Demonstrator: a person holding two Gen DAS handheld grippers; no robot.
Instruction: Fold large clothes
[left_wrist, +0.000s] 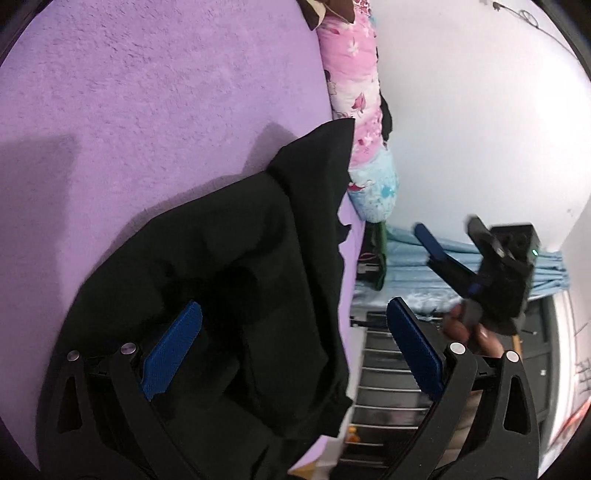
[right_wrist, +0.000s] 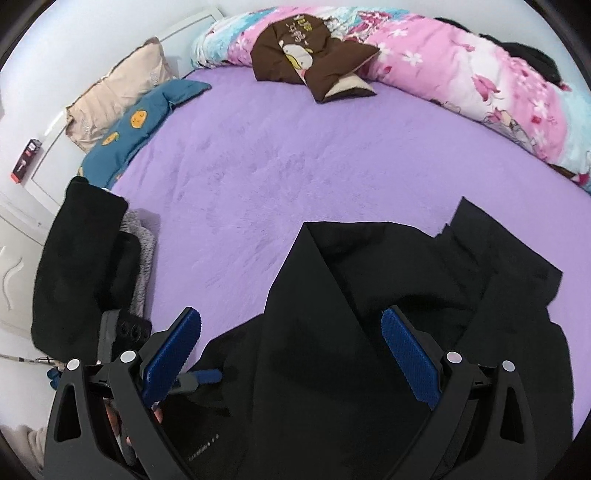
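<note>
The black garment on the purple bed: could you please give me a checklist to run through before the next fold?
1. Left tongs open: ok.
2. Right tongs open: ok.
3. Crumpled black fabric garment lying flat: not ok, bunched and overlapping.
4. Fluffy purple bed cover bare beyond the garment for spreading: ok.
5. Garment edges all on the bed: not ok; the left wrist view shows fabric over the bed edge.
6. Which hem or corner to grip: cannot tell, folds hide it.
</note>
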